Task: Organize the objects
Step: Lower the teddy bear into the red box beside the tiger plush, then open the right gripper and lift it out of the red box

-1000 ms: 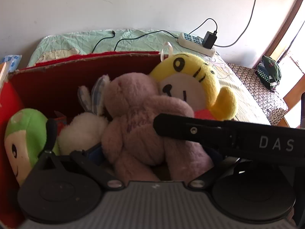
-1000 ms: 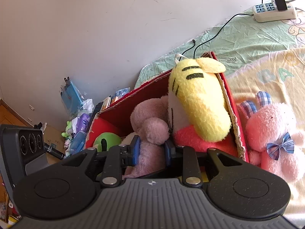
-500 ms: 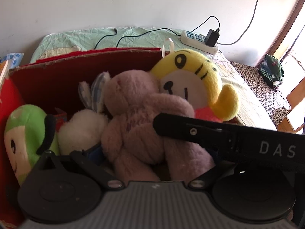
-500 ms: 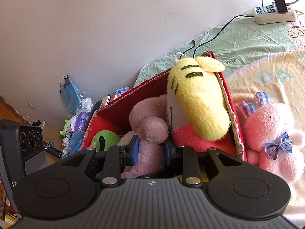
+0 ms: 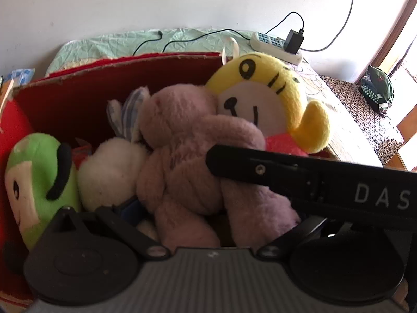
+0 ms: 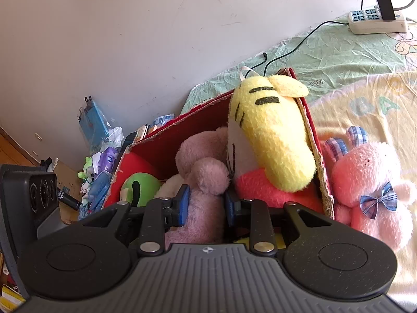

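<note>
A red cardboard box (image 5: 104,91) (image 6: 166,140) on the bed holds a green plush (image 5: 34,177), a white plush (image 5: 109,172), a mauve plush bear (image 5: 182,156) (image 6: 206,172) and a yellow tiger plush (image 5: 260,99) (image 6: 273,135). My right gripper (image 6: 206,204) is shut on the mauve bear's body, a blue pad on each side. One of its fingers (image 5: 260,167) crosses the left wrist view over the bear. My left gripper (image 5: 213,215) stands wide open around the bear's legs; its right finger is hidden behind the right gripper.
A pink rabbit plush (image 6: 370,182) with a blue bow lies on the bed just outside the box's right wall. A power strip (image 6: 378,23) (image 5: 276,45) with cables lies at the head of the bed. Toys and bags (image 6: 99,172) clutter the floor at left.
Almost nothing has moved. Both views shift slightly, and the right gripper still pinches the mauve bear in the box.
</note>
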Demonstrator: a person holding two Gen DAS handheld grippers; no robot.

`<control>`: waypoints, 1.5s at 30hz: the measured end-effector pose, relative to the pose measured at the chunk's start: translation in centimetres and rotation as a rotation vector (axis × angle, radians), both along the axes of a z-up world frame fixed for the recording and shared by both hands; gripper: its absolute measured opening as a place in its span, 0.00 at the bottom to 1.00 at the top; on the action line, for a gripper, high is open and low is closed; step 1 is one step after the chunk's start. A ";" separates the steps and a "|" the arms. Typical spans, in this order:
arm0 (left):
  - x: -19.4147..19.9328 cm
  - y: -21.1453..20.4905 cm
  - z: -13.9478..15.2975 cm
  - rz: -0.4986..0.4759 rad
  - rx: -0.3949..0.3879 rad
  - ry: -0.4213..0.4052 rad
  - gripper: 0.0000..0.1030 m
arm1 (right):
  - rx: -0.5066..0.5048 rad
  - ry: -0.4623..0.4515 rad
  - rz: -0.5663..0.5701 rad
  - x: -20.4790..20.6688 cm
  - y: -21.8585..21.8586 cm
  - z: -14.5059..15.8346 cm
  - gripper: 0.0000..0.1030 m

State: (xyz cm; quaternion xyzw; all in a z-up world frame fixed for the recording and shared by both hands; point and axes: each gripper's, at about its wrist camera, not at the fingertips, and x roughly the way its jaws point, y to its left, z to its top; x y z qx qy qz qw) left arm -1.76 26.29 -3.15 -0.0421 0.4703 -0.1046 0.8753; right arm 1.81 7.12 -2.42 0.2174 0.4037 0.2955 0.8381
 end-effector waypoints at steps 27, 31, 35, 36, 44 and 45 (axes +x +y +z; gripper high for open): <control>-1.5 -0.2 0.0 0.087 0.000 -0.011 1.00 | -0.113 0.070 0.009 -0.3 0.3 1.1 0.35; -1.4 -0.3 0.2 0.090 0.012 -0.011 1.00 | -0.108 0.057 -0.004 -0.7 0.3 1.1 0.36; -1.4 -0.5 0.5 0.087 0.037 -0.010 1.00 | -0.078 0.068 -0.018 -0.7 -0.1 1.1 0.37; -1.3 -0.5 0.5 0.090 0.035 -0.006 1.00 | -0.074 0.065 -0.018 -0.7 -0.2 1.1 0.37; -1.2 -0.7 0.5 0.128 0.043 0.014 1.00 | -0.065 0.039 0.016 -1.0 -0.4 1.1 0.37; -1.3 -0.9 0.6 0.136 0.048 0.014 1.00 | -0.065 0.036 0.026 -1.0 -0.5 1.1 0.37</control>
